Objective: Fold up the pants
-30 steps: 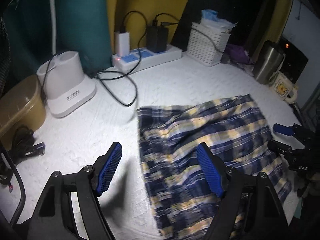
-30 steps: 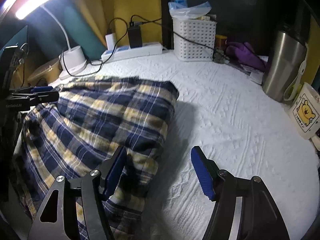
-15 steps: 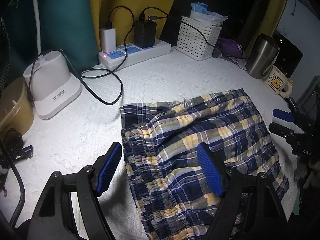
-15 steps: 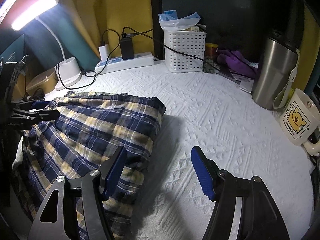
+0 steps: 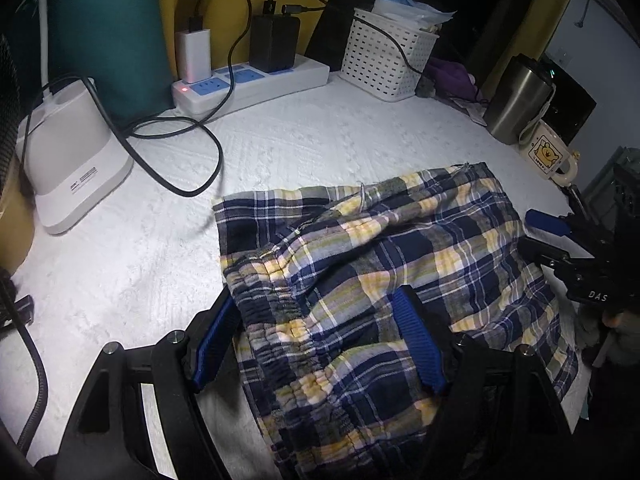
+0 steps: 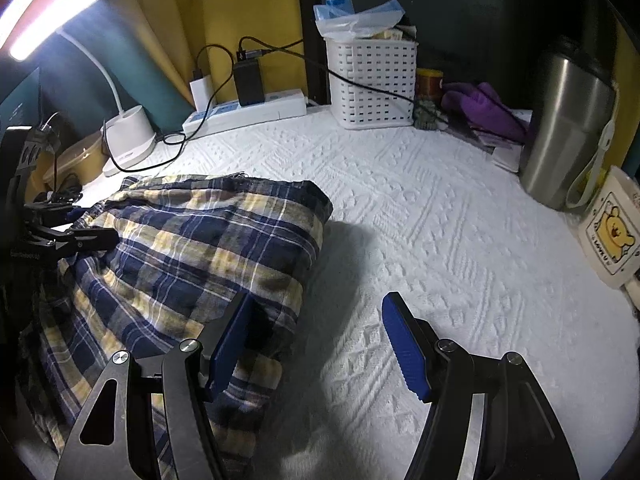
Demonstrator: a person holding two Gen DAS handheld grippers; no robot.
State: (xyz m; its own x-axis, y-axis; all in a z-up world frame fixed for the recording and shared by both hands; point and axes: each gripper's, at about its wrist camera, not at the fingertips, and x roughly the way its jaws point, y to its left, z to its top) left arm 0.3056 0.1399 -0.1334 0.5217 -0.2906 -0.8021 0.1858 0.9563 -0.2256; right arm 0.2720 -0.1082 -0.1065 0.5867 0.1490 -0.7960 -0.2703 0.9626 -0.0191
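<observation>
Left wrist view: the left gripper (image 5: 320,344) has come forward over the plaid pants (image 5: 400,248) since a second ago, and its wide-spread fingers now straddle the bunched waistband, gripping nothing. The pants lie folded on the white bench (image 5: 300,140), so a grasp for the next fold looks close.

Right wrist view: the right gripper (image 6: 320,340) has also moved nearer, spread wide and empty, one finger (image 6: 232,340) over the pants' (image 6: 192,248) right edge, the other above bare bench (image 6: 440,220).
</observation>
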